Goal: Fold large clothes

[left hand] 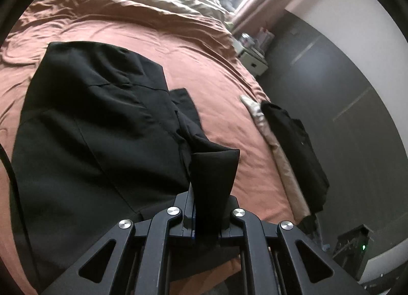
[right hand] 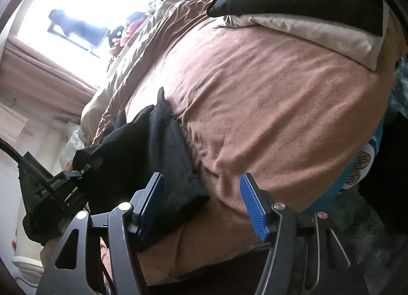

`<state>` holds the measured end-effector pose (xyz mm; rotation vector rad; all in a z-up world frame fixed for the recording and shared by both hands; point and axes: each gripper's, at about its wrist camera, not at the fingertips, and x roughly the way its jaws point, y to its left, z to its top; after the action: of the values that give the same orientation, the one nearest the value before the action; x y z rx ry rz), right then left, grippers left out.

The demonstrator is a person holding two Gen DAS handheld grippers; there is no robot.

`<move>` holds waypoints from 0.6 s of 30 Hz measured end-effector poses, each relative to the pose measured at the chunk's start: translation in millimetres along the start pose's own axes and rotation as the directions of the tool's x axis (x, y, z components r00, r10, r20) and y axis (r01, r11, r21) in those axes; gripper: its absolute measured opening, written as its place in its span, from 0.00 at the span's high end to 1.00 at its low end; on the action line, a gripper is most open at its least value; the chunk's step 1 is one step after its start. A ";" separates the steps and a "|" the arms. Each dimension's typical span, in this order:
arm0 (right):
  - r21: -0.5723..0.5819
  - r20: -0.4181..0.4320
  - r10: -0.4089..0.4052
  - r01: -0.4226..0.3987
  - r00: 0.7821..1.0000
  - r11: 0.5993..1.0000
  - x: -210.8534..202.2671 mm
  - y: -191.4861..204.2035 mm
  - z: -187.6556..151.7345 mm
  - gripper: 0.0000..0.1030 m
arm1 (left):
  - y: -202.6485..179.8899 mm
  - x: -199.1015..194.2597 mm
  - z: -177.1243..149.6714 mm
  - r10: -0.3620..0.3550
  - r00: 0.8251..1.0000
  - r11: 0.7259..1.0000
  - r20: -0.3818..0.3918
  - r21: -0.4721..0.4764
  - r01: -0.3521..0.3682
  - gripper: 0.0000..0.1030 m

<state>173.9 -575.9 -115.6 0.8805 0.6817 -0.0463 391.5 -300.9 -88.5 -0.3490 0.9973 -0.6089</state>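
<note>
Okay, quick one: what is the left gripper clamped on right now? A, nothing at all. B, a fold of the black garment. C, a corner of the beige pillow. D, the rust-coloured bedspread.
B: in the left wrist view the left gripper has its jaws closed on a raised fold of the black garment, which lies on the rust-coloured bedspread.

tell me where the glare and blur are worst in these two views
Right wrist view: the window is blown out white and washes the upper left; the brown bedspread looks soft. Left wrist view: evener light, slight smear on the folded black garment at the bed edge; the black garment shows few details. Fisheye bends both.
</note>
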 end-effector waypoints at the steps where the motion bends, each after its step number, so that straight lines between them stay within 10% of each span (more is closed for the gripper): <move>1: -0.002 0.001 0.004 -0.004 1.000 1.000 -8.7 1.7 0.0 0.42 | -6.3 4.9 -1.5 -0.002 1.000 1.000 -0.025 0.023 0.002 0.91; 5: -0.008 0.005 0.014 -0.014 1.000 1.000 -17.1 5.5 1.7 0.41 | -23.2 19.6 -13.8 0.025 0.991 0.996 -0.132 0.090 -0.013 0.81; 10: -0.016 0.001 0.052 -0.052 0.999 0.999 -5.8 6.5 -2.1 0.35 | -14.9 -7.2 -8.7 -0.048 0.991 0.993 -0.129 0.097 0.061 0.30; 18: -0.071 -0.069 0.143 -0.148 0.987 0.986 32.6 46.2 -7.2 0.35 | 41.2 -64.7 16.2 0.093 0.996 0.994 -0.011 0.057 -0.092 0.28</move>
<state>210.0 -533.1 -105.1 0.8596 0.6730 0.1383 392.7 -228.4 -58.8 -0.2481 1.0021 -0.5551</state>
